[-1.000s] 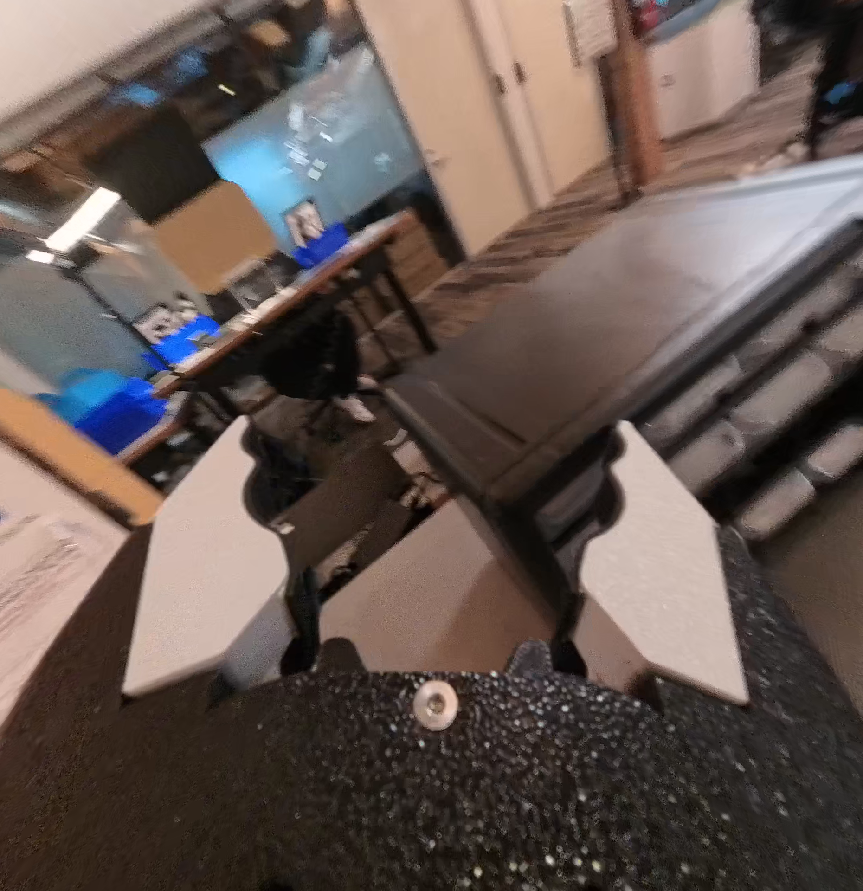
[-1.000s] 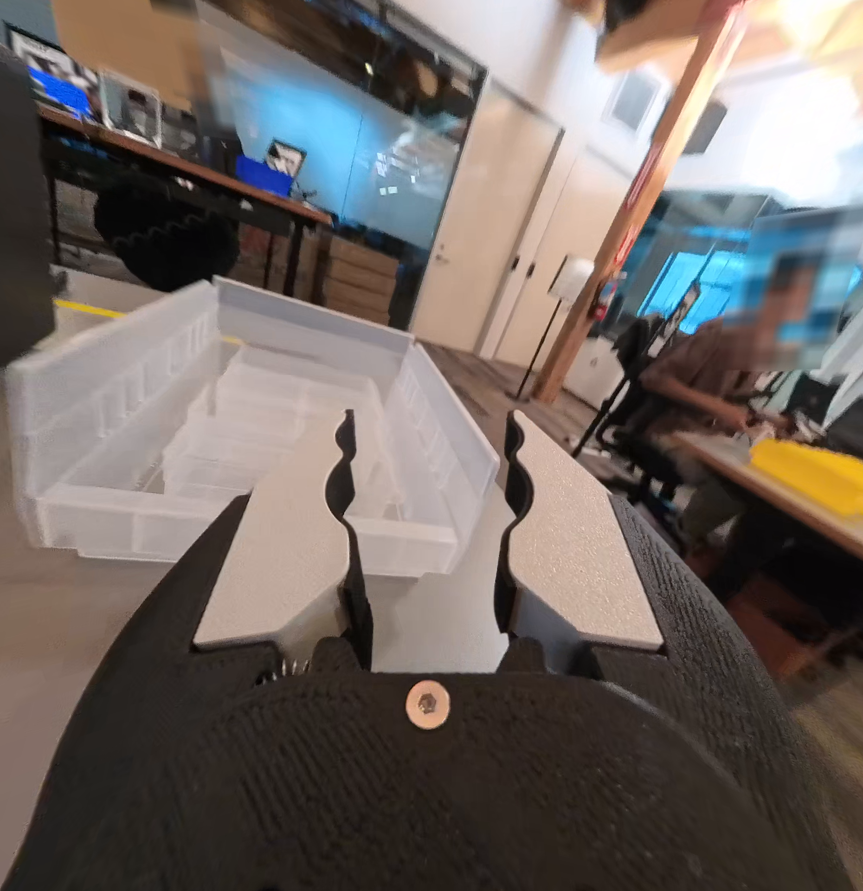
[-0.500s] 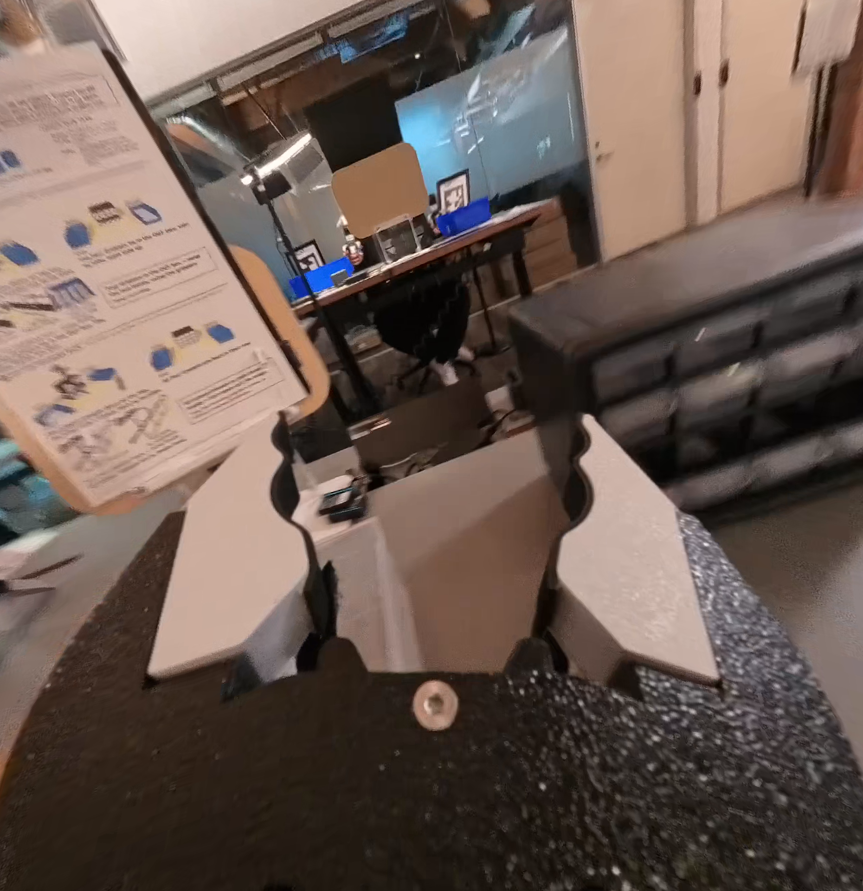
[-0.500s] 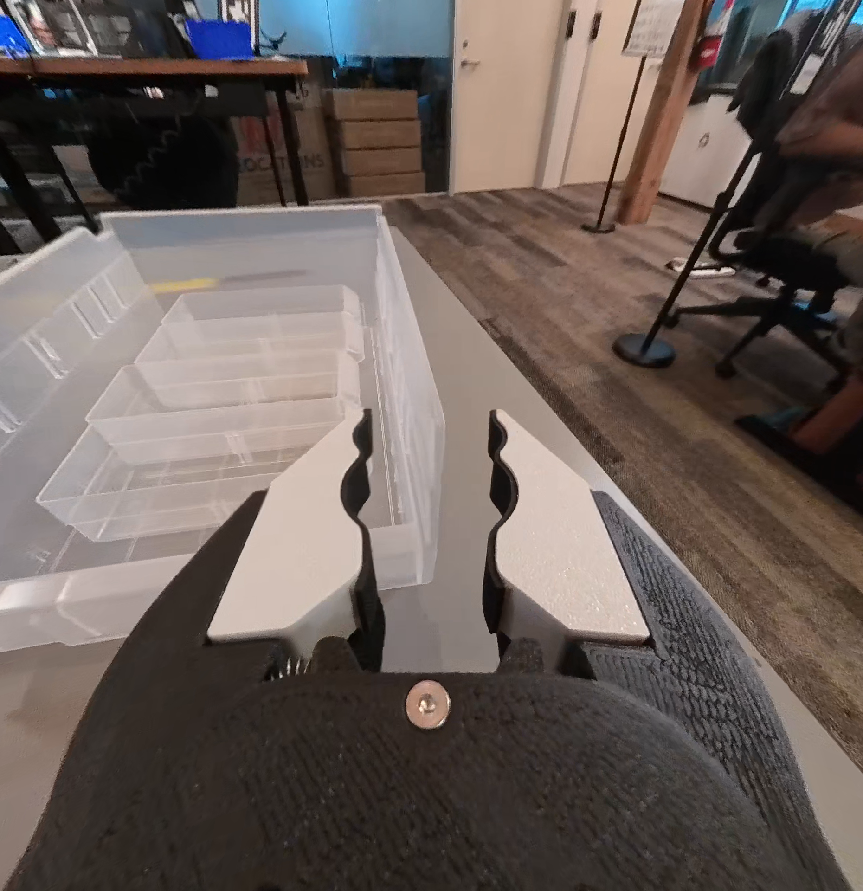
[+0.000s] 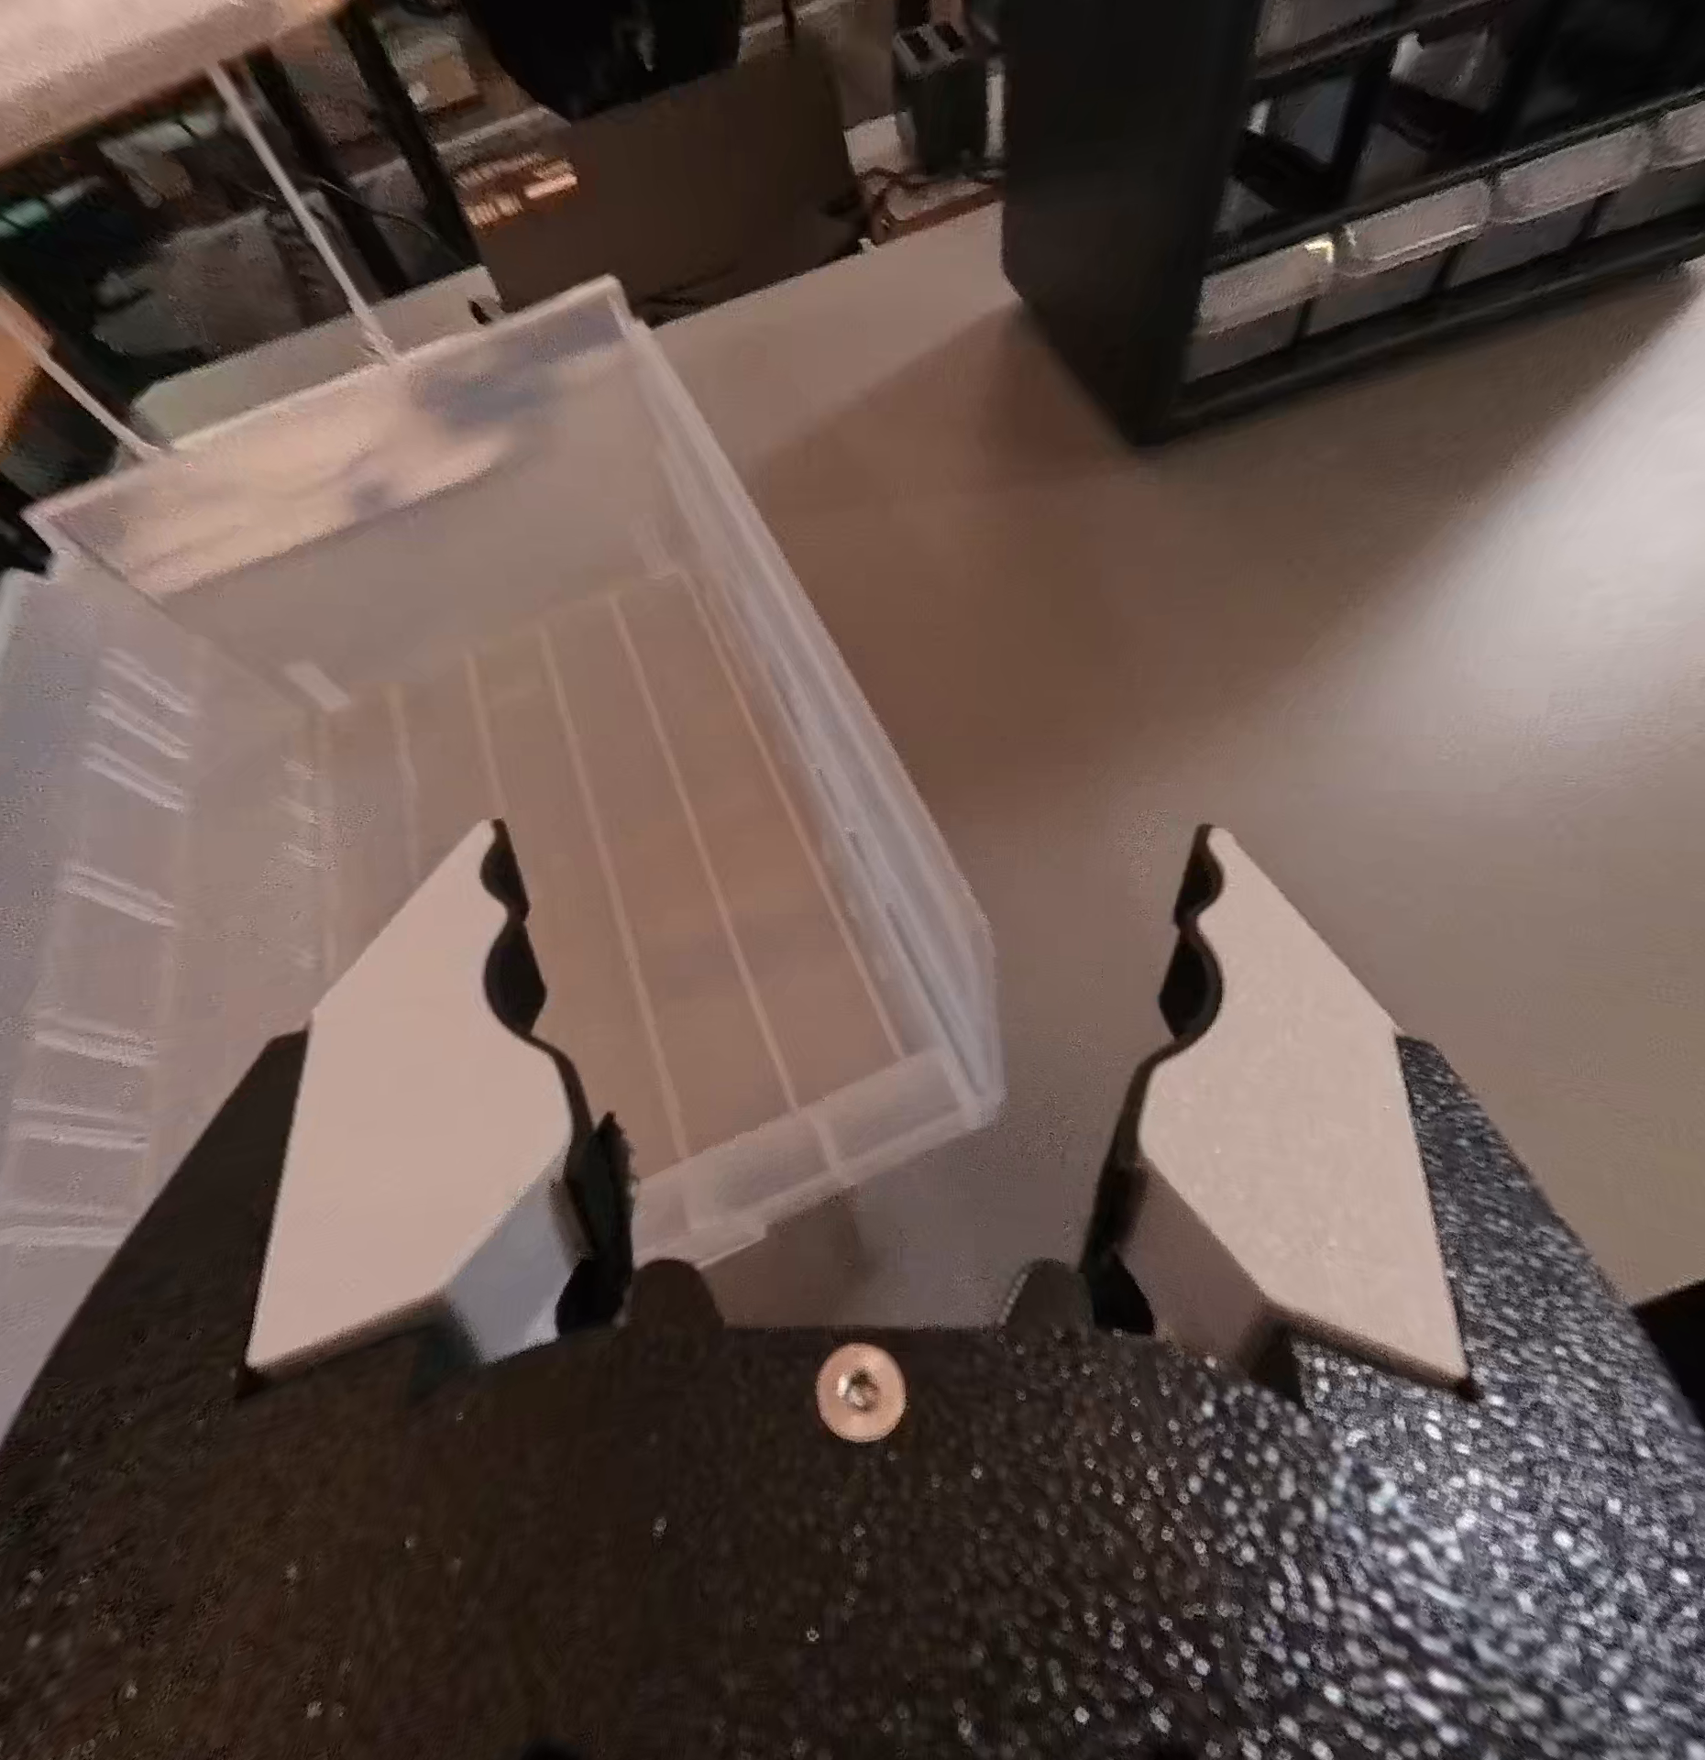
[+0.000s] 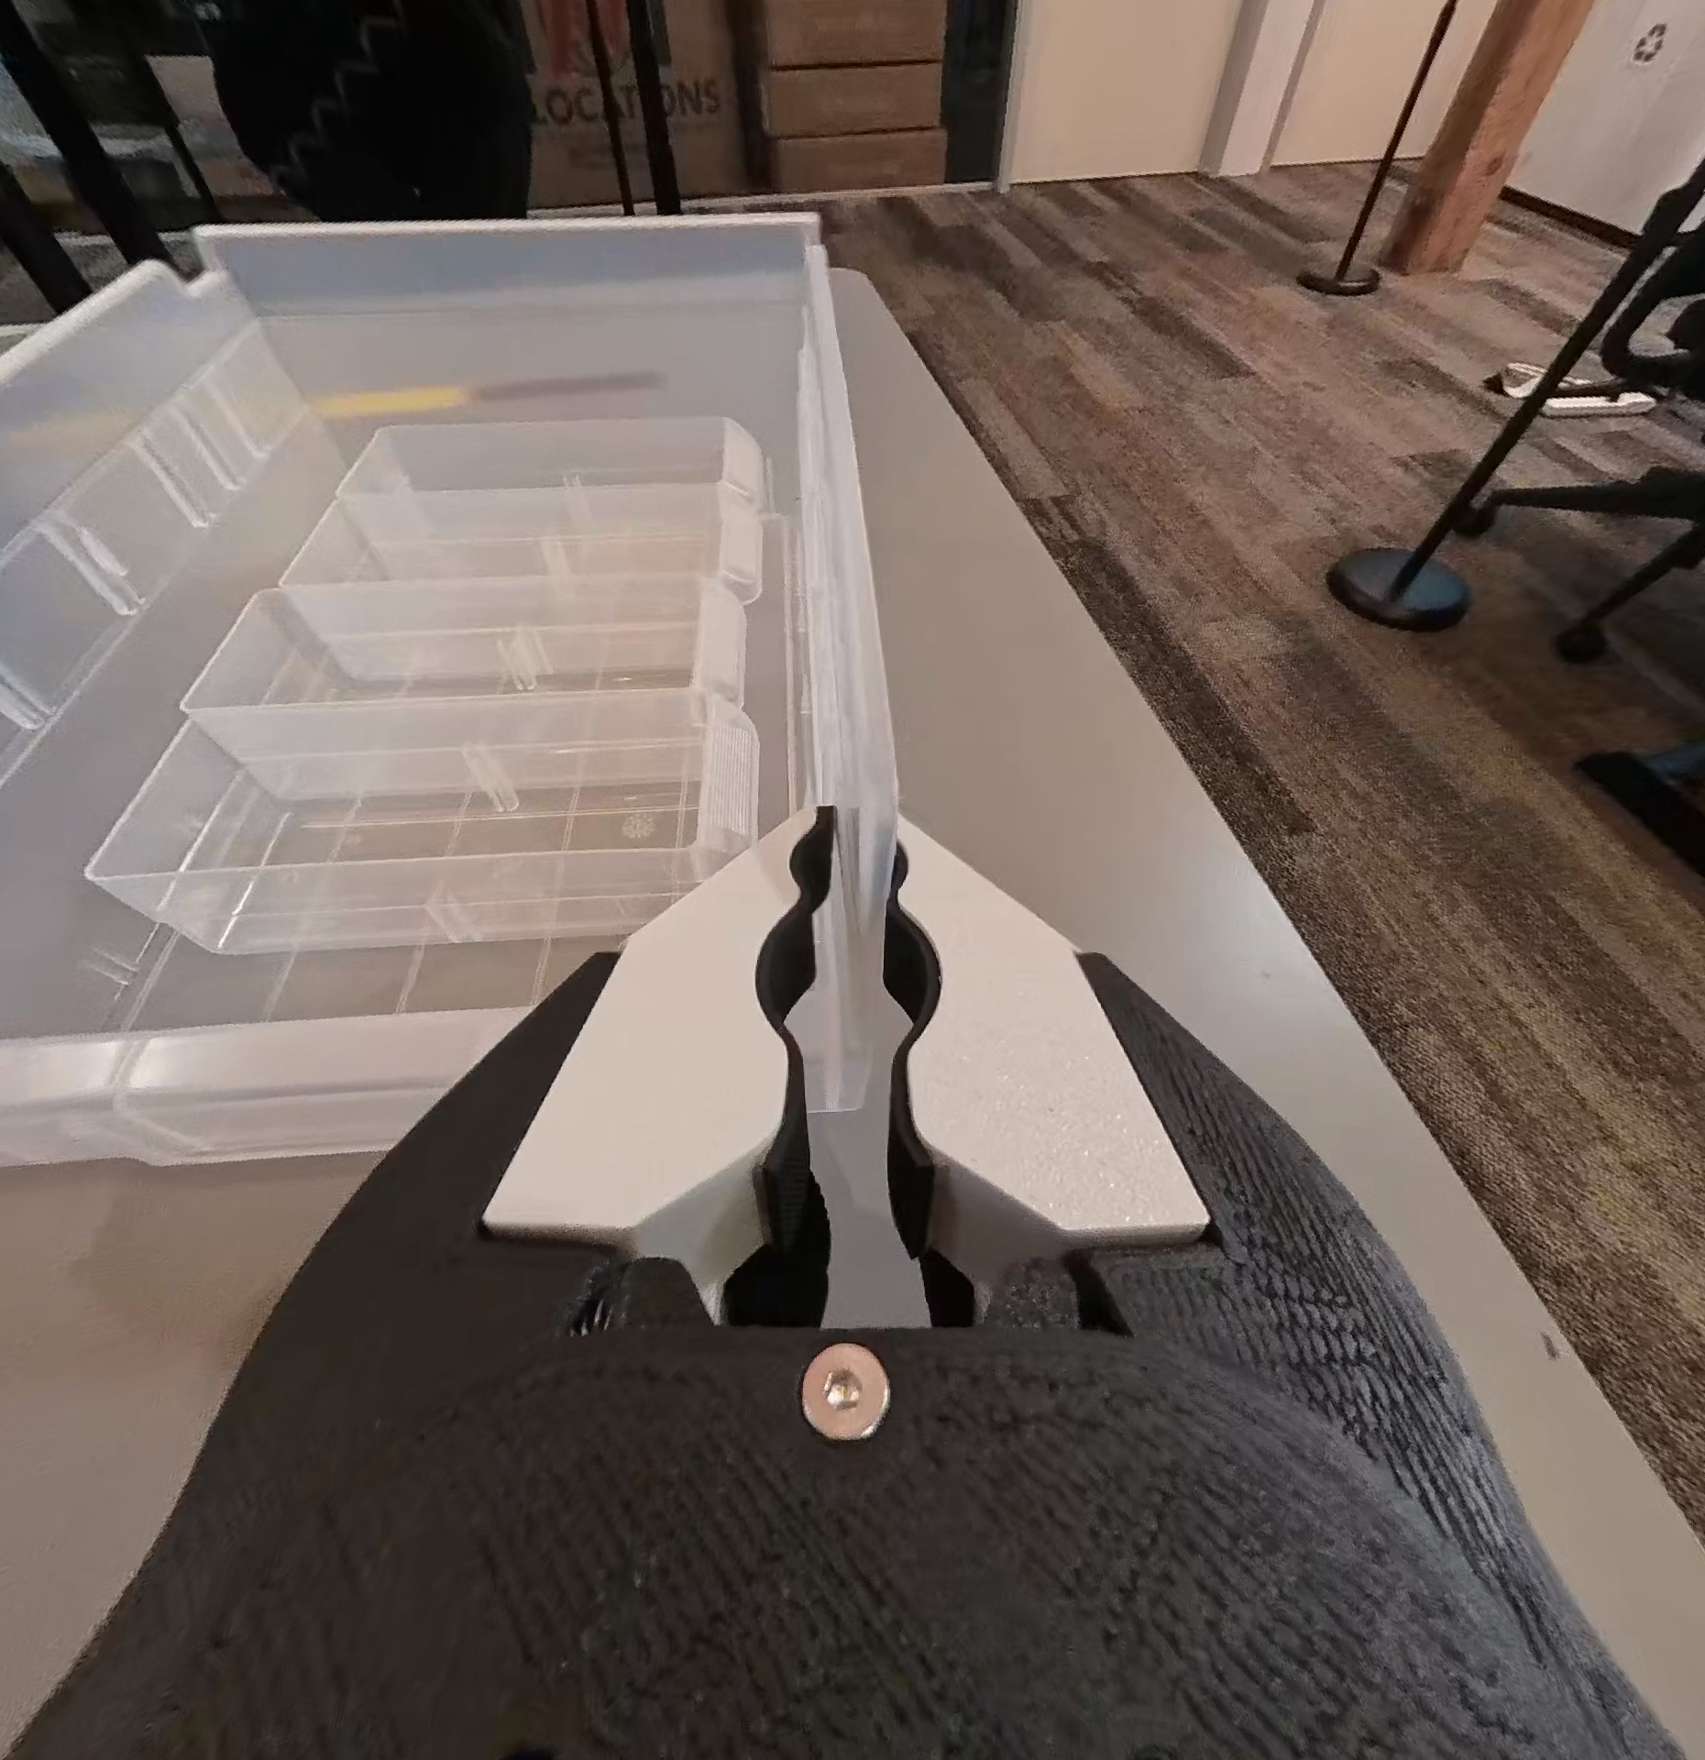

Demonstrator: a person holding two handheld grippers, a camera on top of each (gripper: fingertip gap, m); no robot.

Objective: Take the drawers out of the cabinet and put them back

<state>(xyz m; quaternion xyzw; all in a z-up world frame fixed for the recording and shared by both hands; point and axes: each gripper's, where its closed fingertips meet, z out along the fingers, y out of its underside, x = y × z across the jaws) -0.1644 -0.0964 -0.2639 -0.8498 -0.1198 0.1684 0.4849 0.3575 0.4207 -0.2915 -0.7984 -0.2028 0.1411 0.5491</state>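
Observation:
A black cabinet (image 5: 1163,238) with small clear drawers (image 5: 1401,219) in its slots stands at the top right of the left wrist view. My left gripper (image 5: 849,838) is open and empty, hovering over the near right corner of a clear plastic bin (image 5: 830,762) that looks empty. In the right wrist view, another clear bin (image 6: 506,238) holds several small clear drawers (image 6: 468,667) lying side by side. My right gripper (image 6: 863,829) is shut on that bin's right wall (image 6: 844,619) near its front corner.
Both bins and the cabinet stand on a grey table (image 5: 1306,667). In the right wrist view the table's right edge (image 6: 1306,952) runs close beside the bin, with carpet floor, a stand base (image 6: 1401,590) and a chair base beyond. Cardboard boxes (image 6: 830,95) stand behind.
The left gripper swung from facing the room and cabinet down onto the clear bin, staying open. The right gripper moved forward and closed on the bin's right wall.

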